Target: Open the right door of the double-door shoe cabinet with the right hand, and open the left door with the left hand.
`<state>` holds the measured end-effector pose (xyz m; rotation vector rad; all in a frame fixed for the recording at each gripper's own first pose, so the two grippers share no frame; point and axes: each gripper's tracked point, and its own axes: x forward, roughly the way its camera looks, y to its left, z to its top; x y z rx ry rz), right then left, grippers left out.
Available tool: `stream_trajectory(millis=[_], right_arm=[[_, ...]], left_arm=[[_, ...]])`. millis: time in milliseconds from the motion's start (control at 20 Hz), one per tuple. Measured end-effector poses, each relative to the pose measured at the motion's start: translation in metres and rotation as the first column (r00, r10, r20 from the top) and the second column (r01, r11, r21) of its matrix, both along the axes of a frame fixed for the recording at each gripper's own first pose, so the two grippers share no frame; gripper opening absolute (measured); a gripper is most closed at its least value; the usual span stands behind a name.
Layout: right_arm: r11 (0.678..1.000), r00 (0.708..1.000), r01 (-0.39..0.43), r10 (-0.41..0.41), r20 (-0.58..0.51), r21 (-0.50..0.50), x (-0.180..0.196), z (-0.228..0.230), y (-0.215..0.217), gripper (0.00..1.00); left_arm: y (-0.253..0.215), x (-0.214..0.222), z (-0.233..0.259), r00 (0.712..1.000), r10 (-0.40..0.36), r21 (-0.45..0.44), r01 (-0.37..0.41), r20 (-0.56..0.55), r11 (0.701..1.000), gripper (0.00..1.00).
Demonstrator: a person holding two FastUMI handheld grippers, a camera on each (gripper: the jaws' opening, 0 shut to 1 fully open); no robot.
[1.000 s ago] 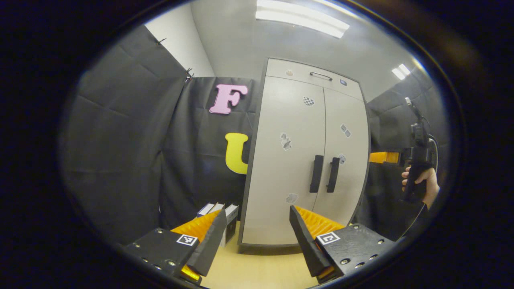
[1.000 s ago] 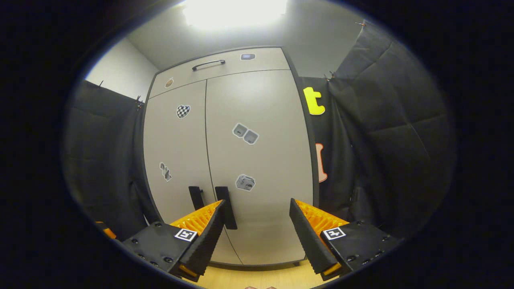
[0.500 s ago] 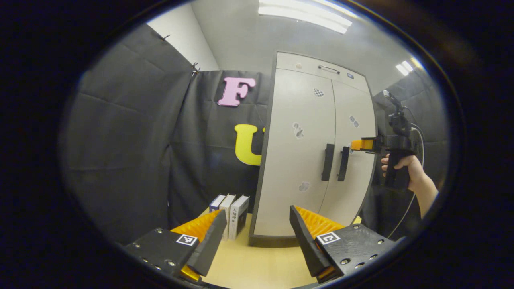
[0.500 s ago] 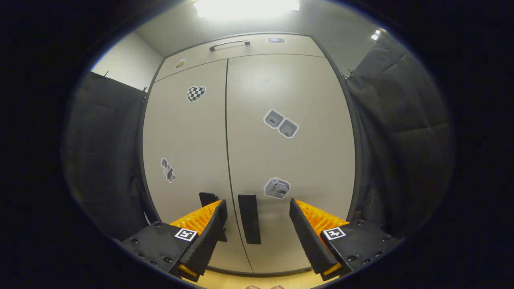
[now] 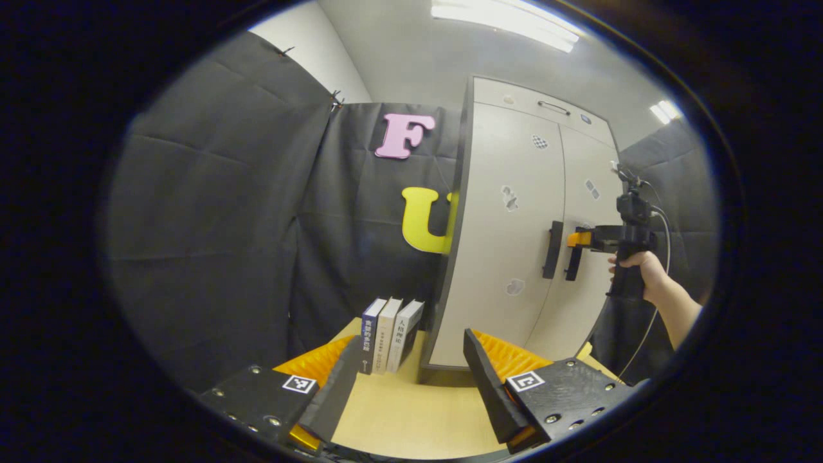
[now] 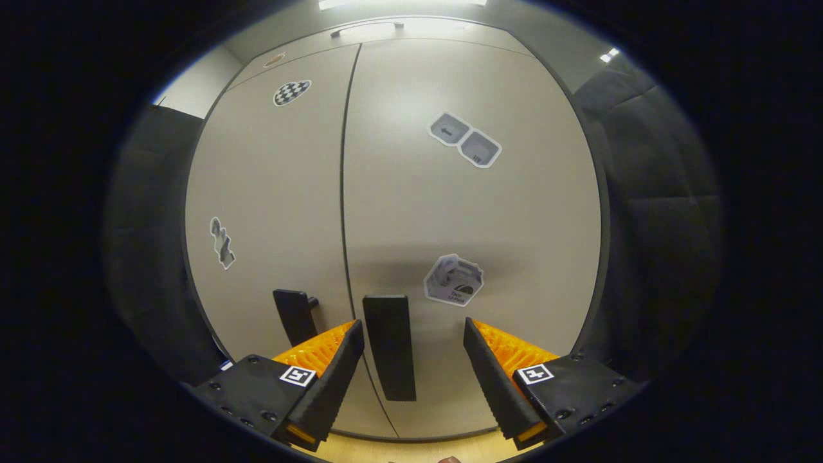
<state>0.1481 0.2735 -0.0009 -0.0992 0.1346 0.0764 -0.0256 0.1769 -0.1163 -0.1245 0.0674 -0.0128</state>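
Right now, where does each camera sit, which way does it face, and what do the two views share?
Left gripper view: rides the left claw, set back and off to the cabinet's left, facing the shoe cabinet obliquely; its own open fingers show, books ahead, and farther off a hand holding the right claw at the right door handle.
Right gripper view: rides the right claw, close and square to the doors; its open fingers flank the right door handle.
Shared: both closed doors, both handles, the stickers.

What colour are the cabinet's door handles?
Black; the door handles show best in the right gripper view.
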Motion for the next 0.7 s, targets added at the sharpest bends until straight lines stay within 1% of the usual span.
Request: stream_trajectory(millis=[100, 150, 200, 250, 300, 350, 400, 450, 550, 600, 650, 700], right_arm=[[1.000, 1.000, -0.010, 0.010, -0.023, -0.005, 0.007, -0.005, 0.005, 0.85], [1.000, 0.999, -0.016, 0.016, -0.034, -0.011, 0.008, -0.007, 0.008, 0.76], [1.000, 0.999, -0.020, 0.019, -0.046, -0.024, 0.010, -0.011, 0.010, 0.63], [0.999, 0.998, -0.028, 0.026, -0.066, -0.035, 0.011, -0.016, 0.012, 0.65], [0.999, 0.997, -0.043, 0.041, -0.065, -0.021, 0.010, -0.015, 0.017, 0.60], [0.999, 0.997, -0.041, 0.041, -0.060, -0.008, 0.010, -0.016, 0.020, 0.46], [0.999, 0.998, -0.047, 0.046, -0.053, -0.014, 0.009, -0.016, 0.018, 0.34], [0.998, 0.997, -0.055, 0.055, -0.047, -0.013, 0.008, -0.014, 0.017, 0.36], [0.995, 0.995, -0.094, 0.093, -0.037, -0.025, 0.010, -0.015, 0.018, 0.20], [0.992, 0.992, -0.120, 0.118, -0.050, -0.038, 0.011, -0.017, 0.019, 0.09], [0.989, 0.987, -0.139, 0.134, -0.086, -0.054, 0.007, -0.017, 0.018, 0.10], [0.987, 0.984, -0.150, 0.143, -0.105, -0.061, 0.008, -0.019, 0.019, 0.07]], left_arm=[[0.011, 0.001, 0.003, 1.000, 0.028, -0.002, -0.028, 0.013, 1.000, 0.91], [0.016, 0.001, 0.005, 0.999, 0.040, -0.005, -0.039, 0.019, 0.999, 0.91], [0.019, 0.000, 0.004, 0.999, 0.048, -0.008, -0.048, 0.022, 0.999, 0.91], [0.022, -0.002, 0.005, 0.998, 0.054, -0.011, -0.054, 0.023, 0.998, 0.91], [0.023, -0.003, 0.004, 0.998, 0.056, -0.011, -0.056, 0.024, 0.998, 0.91], [0.024, -0.004, 0.004, 0.998, 0.058, -0.008, -0.058, 0.024, 0.998, 0.92], [0.025, -0.006, 0.001, 0.998, 0.060, -0.003, -0.059, 0.022, 0.998, 0.92], [0.025, -0.007, -0.001, 0.998, 0.061, 0.004, -0.061, 0.018, 0.998, 0.92], [0.027, -0.008, -0.006, 0.998, 0.067, 0.012, -0.068, 0.005, 0.998, 0.92], [0.024, -0.008, -0.008, 0.998, 0.063, 0.006, -0.063, 0.001, 0.998, 0.92], [0.020, -0.007, -0.008, 0.998, 0.055, -0.003, -0.055, -0.004, 0.998, 0.92], [0.016, -0.006, -0.010, 0.999, 0.046, -0.008, -0.046, -0.009, 0.999, 0.92]])
